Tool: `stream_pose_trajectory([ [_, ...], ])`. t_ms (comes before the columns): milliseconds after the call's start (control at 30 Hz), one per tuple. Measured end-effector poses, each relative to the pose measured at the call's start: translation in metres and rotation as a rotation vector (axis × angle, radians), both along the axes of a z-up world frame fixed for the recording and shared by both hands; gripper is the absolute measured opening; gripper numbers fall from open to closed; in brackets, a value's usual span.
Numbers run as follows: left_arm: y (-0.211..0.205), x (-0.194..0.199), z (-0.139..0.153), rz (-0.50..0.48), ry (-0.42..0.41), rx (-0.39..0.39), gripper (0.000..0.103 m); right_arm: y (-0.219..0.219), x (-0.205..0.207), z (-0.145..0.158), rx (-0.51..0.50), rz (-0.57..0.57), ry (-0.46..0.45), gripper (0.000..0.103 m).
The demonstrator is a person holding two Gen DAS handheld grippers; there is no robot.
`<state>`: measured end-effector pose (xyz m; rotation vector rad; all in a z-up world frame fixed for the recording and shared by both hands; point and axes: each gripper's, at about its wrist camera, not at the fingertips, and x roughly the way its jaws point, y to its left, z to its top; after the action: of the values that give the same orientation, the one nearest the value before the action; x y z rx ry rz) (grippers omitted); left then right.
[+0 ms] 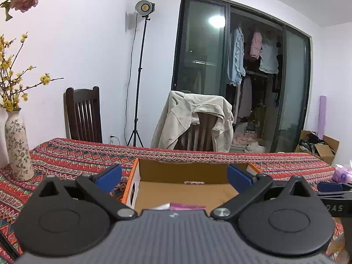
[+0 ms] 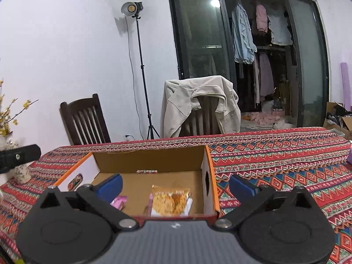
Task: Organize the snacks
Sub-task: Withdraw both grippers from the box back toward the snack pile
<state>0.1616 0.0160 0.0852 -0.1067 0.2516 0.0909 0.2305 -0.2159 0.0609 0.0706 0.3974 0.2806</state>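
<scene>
An open cardboard box (image 1: 189, 171) (image 2: 154, 160) with orange-edged white side walls stands on the patterned tablecloth. Inside it lie an orange-and-gold snack packet (image 2: 170, 202) and a pink packet (image 2: 118, 202); the left wrist view shows only a pink packet edge (image 1: 186, 206) at the box's near end. My left gripper (image 1: 175, 177) hangs open over the box with nothing between its blue pads. My right gripper (image 2: 176, 187) is open too, held above the box, its pads clear of the packets. The right gripper's arm (image 1: 332, 191) shows at the right edge of the left wrist view.
A flowered vase (image 1: 18, 145) with yellow branches stands at the table's left. Two dark wooden chairs (image 1: 84, 115) are behind the table, one draped with a beige jacket (image 1: 193, 118). A light stand (image 1: 140, 77) is by the wall. A purple bag (image 1: 343, 173) lies at the right.
</scene>
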Motion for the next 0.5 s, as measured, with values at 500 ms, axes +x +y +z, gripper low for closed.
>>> stream_pose_trajectory([
  [500,0.029,-0.069,-0.044,0.018,0.132,-0.034,0.103,-0.027,-0.071,-0.038,-0.077,0.019,0.1,0.103],
])
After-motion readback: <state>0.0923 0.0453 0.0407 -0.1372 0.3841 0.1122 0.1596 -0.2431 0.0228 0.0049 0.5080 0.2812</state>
